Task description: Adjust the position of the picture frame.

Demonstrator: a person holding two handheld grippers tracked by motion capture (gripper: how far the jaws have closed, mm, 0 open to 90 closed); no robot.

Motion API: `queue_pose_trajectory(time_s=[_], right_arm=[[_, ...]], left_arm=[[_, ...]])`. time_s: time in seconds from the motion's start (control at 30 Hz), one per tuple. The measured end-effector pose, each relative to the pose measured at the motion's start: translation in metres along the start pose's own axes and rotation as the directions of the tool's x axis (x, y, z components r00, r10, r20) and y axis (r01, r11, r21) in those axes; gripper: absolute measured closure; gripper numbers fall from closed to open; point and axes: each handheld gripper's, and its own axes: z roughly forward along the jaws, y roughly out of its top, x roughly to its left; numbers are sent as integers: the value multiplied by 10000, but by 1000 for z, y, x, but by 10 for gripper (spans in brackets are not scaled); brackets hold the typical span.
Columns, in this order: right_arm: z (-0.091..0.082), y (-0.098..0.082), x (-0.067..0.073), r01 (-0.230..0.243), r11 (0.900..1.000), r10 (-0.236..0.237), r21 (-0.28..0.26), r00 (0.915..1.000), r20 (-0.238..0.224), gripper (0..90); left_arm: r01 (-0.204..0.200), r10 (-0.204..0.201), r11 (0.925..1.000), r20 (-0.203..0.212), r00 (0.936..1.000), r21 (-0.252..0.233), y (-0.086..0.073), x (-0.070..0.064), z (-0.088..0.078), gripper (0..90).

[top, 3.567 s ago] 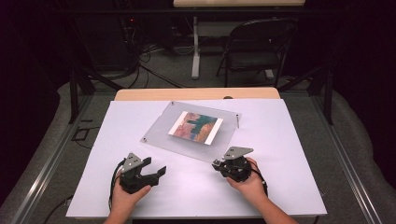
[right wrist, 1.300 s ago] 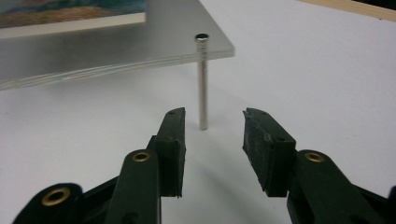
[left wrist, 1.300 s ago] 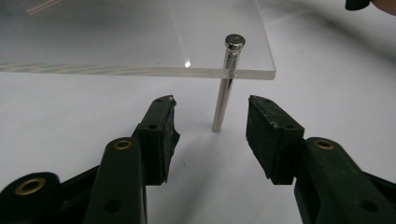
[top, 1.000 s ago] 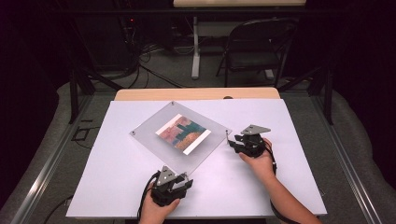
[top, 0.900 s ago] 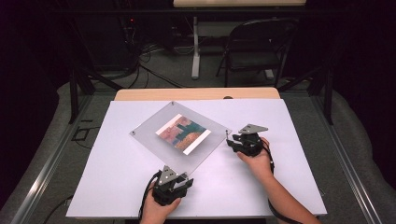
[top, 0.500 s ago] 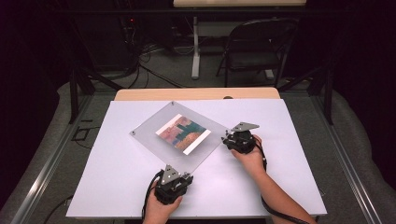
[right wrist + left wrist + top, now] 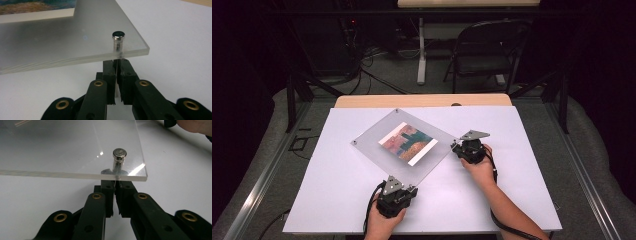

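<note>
A clear acrylic picture frame [image 7: 371, 145] with a colourful print [image 7: 408, 143] lies turned like a diamond on the white table [image 7: 337, 200]. Small metal pins stand at its corners. My left gripper [image 7: 410, 187] is at the frame's near corner. In the left gripper view its jaws [image 7: 115, 185] are shut under the plate's edge, right below the corner pin [image 7: 119, 154]. My right gripper [image 7: 455, 146] is at the frame's right corner. Its jaws [image 7: 116, 65] are shut on the silver post of that corner's pin [image 7: 118, 35], just under the plate.
The table's wooden far edge [image 7: 422, 100] lies behind the frame. On the floor beyond it are a folding chair [image 7: 484, 52] and cables [image 7: 377, 55]. A metal rail [image 7: 259, 185] runs along the table's left side.
My right gripper has slid left to the frame's right corner. The left gripper has stayed at the near corner. Since the oldest frame the acrylic frame has turned and shifted left.
</note>
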Motion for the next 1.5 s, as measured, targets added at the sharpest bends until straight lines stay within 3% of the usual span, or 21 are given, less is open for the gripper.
queue_pose_trajectory(time_s=[0.43, 0.83, 1.27, 1.5], right_arm=[[-3, 0, 0, -115, 9999, 115, -10, 9997, -233, 853], [-19, 0, 2, -8, 10000, 5, -87, 9996, -291, 856], [-43, -3, 5, -237, 9997, 238, 31, 9991, -356, 857], [-63, -9, 12, -519, 9986, 516, -63, 9977, -430, 857]], left_arm=[[-17, 16, 10000, 103, 9999, 65, 1, 1, -4, 852], [53, -50, 9999, 216, 9998, -134, 5, 5, -12, 852], [247, -238, 9995, 452, 9987, -185, 13, 18, -20, 853], [437, -426, 9988, 503, 9978, -203, 21, 33, -25, 853]])
